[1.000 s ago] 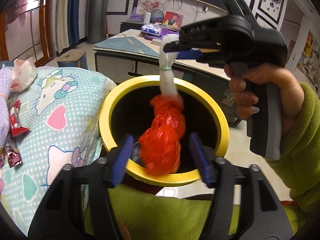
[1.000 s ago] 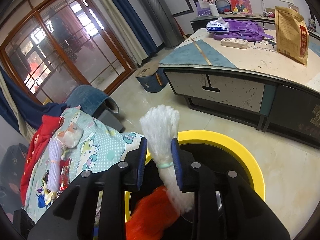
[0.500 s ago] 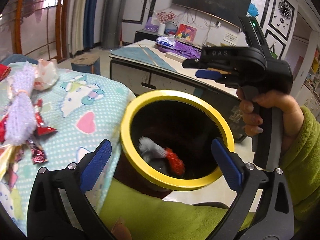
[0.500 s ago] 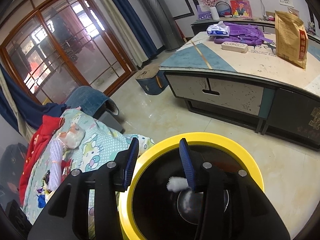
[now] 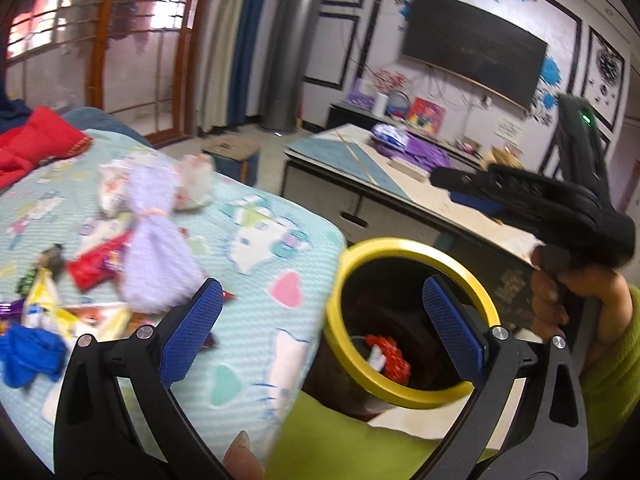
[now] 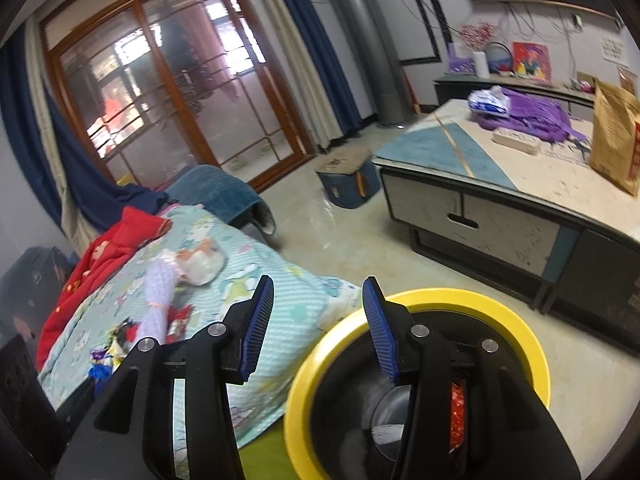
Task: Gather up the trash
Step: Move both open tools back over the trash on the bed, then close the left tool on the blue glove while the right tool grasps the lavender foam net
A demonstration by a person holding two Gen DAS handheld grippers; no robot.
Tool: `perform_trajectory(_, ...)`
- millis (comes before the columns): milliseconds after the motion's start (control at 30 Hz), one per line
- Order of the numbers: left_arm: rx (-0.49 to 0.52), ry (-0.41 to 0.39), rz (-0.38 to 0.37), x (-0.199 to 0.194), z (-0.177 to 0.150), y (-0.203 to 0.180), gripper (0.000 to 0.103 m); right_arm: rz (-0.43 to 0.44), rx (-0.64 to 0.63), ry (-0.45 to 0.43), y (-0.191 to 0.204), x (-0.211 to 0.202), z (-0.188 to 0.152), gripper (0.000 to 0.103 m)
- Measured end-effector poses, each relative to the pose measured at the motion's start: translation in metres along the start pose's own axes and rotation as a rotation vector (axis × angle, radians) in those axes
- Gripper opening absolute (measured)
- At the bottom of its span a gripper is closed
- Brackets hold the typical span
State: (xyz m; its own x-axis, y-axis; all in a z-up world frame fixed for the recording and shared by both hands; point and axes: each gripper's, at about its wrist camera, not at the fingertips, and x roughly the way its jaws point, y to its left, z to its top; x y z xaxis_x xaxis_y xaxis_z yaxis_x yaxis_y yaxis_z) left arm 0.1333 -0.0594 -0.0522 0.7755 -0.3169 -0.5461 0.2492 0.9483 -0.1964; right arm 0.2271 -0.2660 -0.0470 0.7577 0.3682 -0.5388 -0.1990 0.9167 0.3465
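A black bin with a yellow rim stands beside the bed. A red and white tied bag lies inside it. My left gripper is open and empty, spanning the bed edge and the bin. My right gripper is open and empty above the bin's left rim; it shows in the left wrist view. On the bed lie a lilac tied bag, a white bag, red wrappers and a blue scrap.
The bed has a pale blue cartoon sheet with red clothing at its far end. A low table with a purple bag and a brown sack stands across the floor. A small blue stool stands near it.
The right gripper opened and dropped the red and white bag into the bin. Both grippers have swung left toward the bed, and the left gripper has opened wide.
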Motion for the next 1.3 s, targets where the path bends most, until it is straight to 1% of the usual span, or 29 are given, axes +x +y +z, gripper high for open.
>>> perform_trajectory(100, -0.004, -0.041, 0.068, -0.013, 0.004, 0.012, 0.092, 0.026, -0.039, -0.001, 0.016, -0.001, -0.001, 0.045)
perform_trajectory(167, -0.009, -0.062, 0.100, -0.019, 0.008, 0.018, 0.092, 0.037, -0.057, -0.003, 0.026, -0.002, -0.003, 0.045)
perform_trajectory(367, -0.044, -0.111, 0.166, -0.039, 0.014, 0.042, 0.092, 0.080, -0.118, -0.002, 0.054, -0.002, -0.009, 0.046)
perform_trajectory(667, -0.088, -0.164, 0.255, -0.066, 0.015, 0.072, 0.092, 0.133, -0.212, 0.032, 0.097, 0.009, -0.022, 0.048)
perform_trajectory(1067, -0.170, -0.183, 0.340, -0.091, 0.008, 0.114, 0.092, 0.192, -0.322, 0.098, 0.153, 0.036, -0.039, 0.048)
perform_trajectory(1133, -0.188, -0.174, 0.351, -0.094, 0.005, 0.122, 0.092, 0.193, -0.338, 0.108, 0.160, 0.041, -0.042, 0.048)
perform_trajectory(1200, -0.204, -0.162, 0.344, -0.097, 0.003, 0.130, 0.092, 0.200, -0.353, 0.123, 0.167, 0.045, -0.044, 0.048)
perform_trajectory(1300, -0.231, -0.140, 0.363, -0.101, -0.004, 0.145, 0.092, 0.202, -0.382, 0.138, 0.176, 0.052, -0.049, 0.048)
